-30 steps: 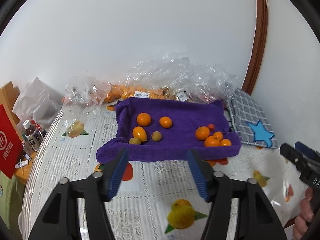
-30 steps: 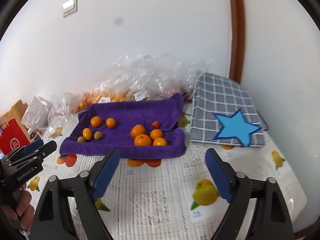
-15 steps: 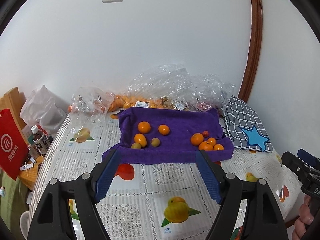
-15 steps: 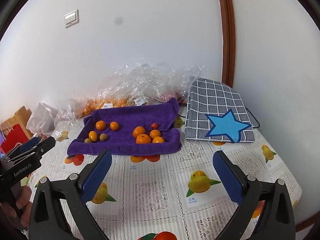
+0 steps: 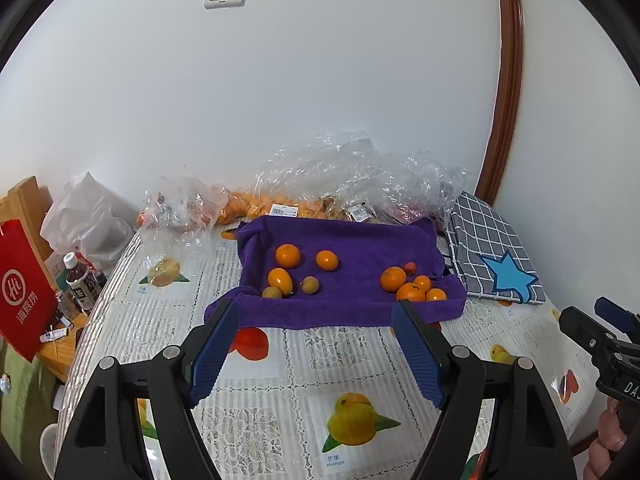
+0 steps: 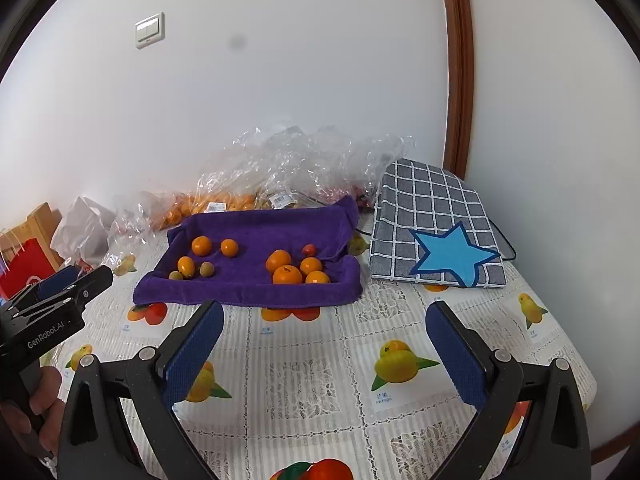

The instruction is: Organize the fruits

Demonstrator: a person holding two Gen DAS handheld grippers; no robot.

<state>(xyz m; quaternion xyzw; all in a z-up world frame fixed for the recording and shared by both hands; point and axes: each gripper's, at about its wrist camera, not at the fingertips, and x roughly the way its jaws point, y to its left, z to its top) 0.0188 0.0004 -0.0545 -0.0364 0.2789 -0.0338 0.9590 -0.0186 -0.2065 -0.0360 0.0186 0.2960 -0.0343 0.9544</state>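
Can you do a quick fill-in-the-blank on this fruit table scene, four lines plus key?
1. The fruits lie on a ____ towel.
2. The checked cushion carries a blue ____.
3. The small red fruit lies in the group on the ____ side of the towel.
4. Both the left gripper and the right gripper hold ____.

Missing words: purple; star; right; nothing

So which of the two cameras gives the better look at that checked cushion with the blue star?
The right wrist view: the checked cushion shows whole, large and clear. In the left wrist view it sits smaller and squeezed toward the picture's edge.
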